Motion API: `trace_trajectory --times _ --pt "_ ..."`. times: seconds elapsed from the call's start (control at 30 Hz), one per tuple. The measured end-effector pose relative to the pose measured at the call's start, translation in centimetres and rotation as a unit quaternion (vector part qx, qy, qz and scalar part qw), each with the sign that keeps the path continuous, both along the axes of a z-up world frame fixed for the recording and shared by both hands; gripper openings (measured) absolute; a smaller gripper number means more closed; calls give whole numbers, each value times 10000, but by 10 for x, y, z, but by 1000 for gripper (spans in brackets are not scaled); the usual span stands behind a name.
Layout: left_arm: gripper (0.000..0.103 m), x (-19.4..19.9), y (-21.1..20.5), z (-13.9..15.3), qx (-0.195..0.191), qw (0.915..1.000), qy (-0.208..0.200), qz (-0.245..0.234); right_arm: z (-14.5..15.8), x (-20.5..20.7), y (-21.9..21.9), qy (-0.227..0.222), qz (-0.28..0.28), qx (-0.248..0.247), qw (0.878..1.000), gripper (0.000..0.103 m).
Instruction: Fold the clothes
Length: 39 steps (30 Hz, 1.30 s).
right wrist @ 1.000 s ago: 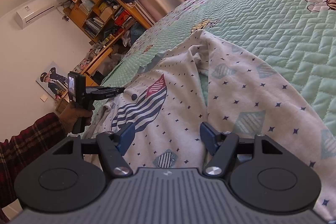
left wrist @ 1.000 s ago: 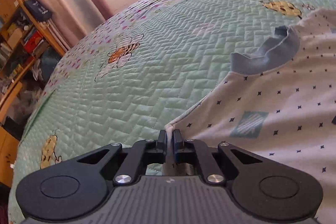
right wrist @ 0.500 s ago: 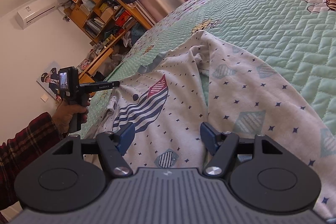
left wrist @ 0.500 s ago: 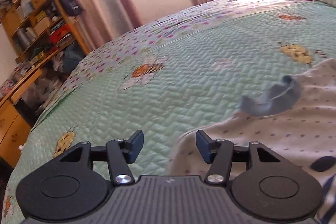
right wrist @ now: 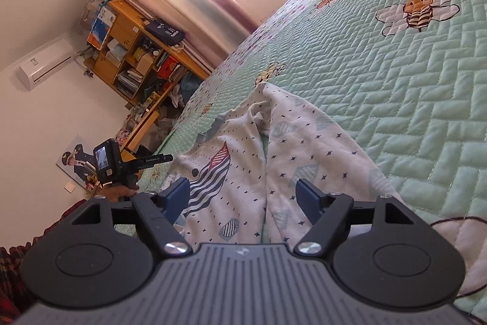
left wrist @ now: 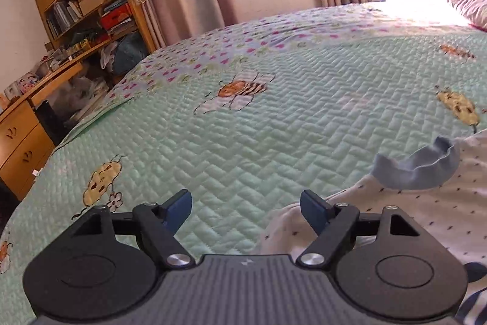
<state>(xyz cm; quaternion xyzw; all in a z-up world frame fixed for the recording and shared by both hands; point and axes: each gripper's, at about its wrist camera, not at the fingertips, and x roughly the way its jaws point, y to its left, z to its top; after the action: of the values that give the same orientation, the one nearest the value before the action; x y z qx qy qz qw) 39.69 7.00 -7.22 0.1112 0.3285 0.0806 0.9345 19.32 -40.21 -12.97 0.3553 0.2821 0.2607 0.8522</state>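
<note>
Shirt (right wrist: 243,172) lies rumpled on the bedspread (left wrist: 274,142), its blue collar (left wrist: 417,169) at four o'clock in the left view. Left gripper (left wrist: 246,210) has just been opening, nothing between its jaws; right gripper (right wrist: 242,197) has also been widening, empty above the cloth. Folding looks barely begun; most remains.
</note>
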Motion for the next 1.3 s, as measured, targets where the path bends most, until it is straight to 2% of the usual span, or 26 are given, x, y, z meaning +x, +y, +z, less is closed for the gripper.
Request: trace_trajectory --times 0.03,0.1,0.2,0.33,0.43,0.47,0.5,0.53,0.6,0.67,0.7,0.8,0.9,1.0,1.07,1.2,1.3 --pt "88 0 -5 1 -98 9999 23 -125 0 1 1 -14 13 21 10000 78" --pt "94 15 -12 -11 -21 9991 378 -210 0 3 5 -19 68 32 10000 78" --pt "95 38 -7 -43 65 9943 1047 -210 -1 7 12 6 151 28 9999 78" --pt "88 34 4 -32 -227 9979 549 260 -2 5 13 19 163 2 9999 78" --pt "88 14 -4 -16 -357 9993 8 144 -4 3 11 6 161 22 9999 78" --pt "94 11 -10 -14 -330 9994 -123 -52 -4 2 10 3 159 32 9999 78" --pt "99 13 -19 -21 -109 9994 34 -333 -5 2 10 9 152 38 9999 78" --pt "99 22 -27 -35 229 9969 604 -445 -5 2 10 24 139 41 9999 78" --pt "98 22 -28 -43 294 9965 739 -255 -5 0 11 111 77 -38 9999 78" --pt "89 7 -31 -30 150 9974 677 -207 -1 -6 14 156 54 -230 9996 78" --pt "89 -1 -32 -23 75 9977 643 -185 3 -11 16 105 91 -346 9993 78" --pt "95 -57 -45 0 106 9982 231 -541 8 -25 20 66 205 -463 9987 78" --pt "100 -122 -52 17 -293 9955 21 -898 7 -39 24 174 290 -395 9986 79" --pt "101 -188 -52 19 -789 9915 95 -1031 7 -54 31 250 346 -447 9981 79" --pt "101 -226 -53 16 -872 9908 177 -1024 6 -65 37 324 390 -507 9974 79" --pt "102 -287 -64 -4 -554 9904 217 -1244 4 -87 50 358 550 -695 9954 79" --pt "102 -315 -88 -20 89 9893 210 -1439 5 -100 60 323 608 -919 9934 80"
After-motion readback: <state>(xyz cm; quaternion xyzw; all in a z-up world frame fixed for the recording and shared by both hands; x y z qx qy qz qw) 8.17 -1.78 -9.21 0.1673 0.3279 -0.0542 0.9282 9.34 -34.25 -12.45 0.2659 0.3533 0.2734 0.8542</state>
